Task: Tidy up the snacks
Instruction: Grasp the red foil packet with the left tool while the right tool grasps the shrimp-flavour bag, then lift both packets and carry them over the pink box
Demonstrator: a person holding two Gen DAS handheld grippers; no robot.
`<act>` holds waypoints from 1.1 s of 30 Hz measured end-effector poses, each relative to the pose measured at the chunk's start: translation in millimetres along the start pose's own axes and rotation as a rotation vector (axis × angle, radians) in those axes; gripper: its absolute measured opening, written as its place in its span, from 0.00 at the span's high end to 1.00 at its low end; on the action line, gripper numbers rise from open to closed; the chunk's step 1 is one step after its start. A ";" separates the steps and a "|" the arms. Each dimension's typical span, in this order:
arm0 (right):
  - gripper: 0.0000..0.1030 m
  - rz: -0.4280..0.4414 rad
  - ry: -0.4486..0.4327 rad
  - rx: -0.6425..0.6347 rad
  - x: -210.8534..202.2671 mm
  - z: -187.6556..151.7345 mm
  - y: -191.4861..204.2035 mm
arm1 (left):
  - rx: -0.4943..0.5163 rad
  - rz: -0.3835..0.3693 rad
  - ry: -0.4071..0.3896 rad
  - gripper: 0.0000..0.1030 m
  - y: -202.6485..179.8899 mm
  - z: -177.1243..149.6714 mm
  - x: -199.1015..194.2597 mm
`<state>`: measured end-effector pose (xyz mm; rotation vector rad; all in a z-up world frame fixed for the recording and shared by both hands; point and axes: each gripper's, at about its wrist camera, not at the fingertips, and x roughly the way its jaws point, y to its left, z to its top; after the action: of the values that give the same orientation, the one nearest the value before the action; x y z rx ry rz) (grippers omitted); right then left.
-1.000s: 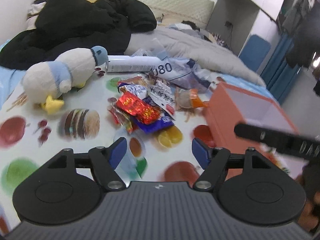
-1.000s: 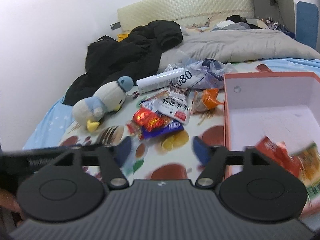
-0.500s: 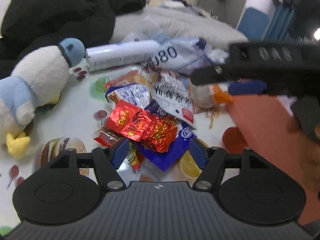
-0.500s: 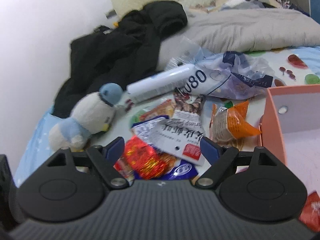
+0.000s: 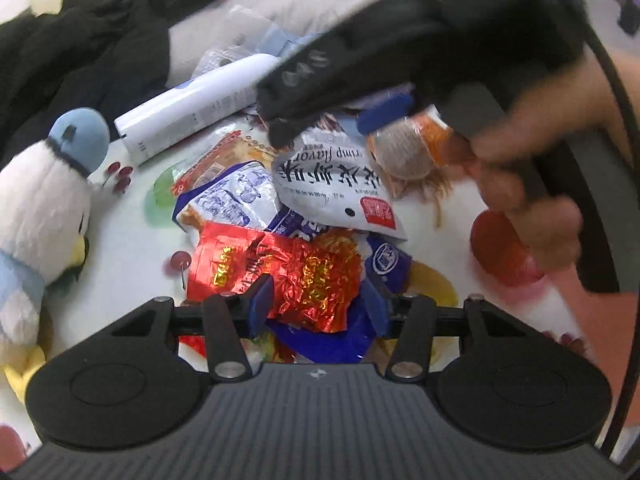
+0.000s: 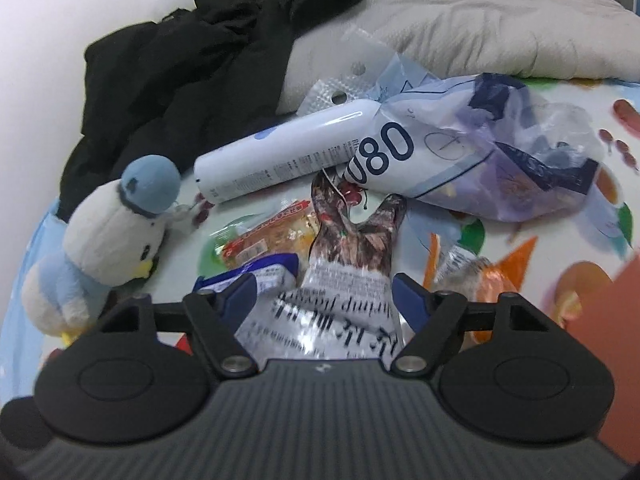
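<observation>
A pile of snack packets lies on the fruit-print sheet. My left gripper hovers low over its near edge. Its jaws are closing, with the red foil packet between them, and the pads are not pressing on it. Under the red packet lies a blue packet. My right gripper is over the white shrimp-flavour packet, which lies between its closing jaws; nothing is gripped. In the left wrist view the same white packet shows, with one blue finger of the right gripper above it.
An orange packet lies right of the white one, by the orange box. A plush penguin sits on the left. Behind the pile are a white tube, a plastic bag, a black jacket and a grey duvet.
Both grippers have come down and forward onto the snack pile. The right one crossed over from the orange box. The left jaws have narrowed around the red packet.
</observation>
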<state>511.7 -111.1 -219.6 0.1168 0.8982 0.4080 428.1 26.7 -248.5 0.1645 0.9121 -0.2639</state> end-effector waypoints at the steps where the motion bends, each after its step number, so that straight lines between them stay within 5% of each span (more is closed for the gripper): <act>1: 0.26 -0.006 0.002 -0.005 4.8 2.5 0.6 | 0.001 -0.002 0.009 0.46 -0.1 -0.2 3.9; 12: 0.28 -0.061 0.036 -0.001 33.8 -3.6 -14.0 | -0.082 -0.005 0.035 0.56 6.3 -6.2 19.8; 14: 0.42 -0.033 0.049 0.004 34.6 -4.0 -14.1 | -0.104 -0.016 0.033 0.56 9.9 -5.9 18.9; 18: 0.52 -0.021 0.049 -0.012 30.7 -3.5 -7.2 | -0.178 -0.041 0.011 0.59 16.9 -3.3 8.4; 33: 0.55 -0.002 -0.023 -0.045 -58.8 -19.2 16.6 | -0.430 -0.025 -0.097 0.59 25.2 -16.8 -69.0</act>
<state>459.4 -120.3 -183.9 0.0793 0.8661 0.4237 382.6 65.8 -202.9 -0.2554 0.8550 -0.0930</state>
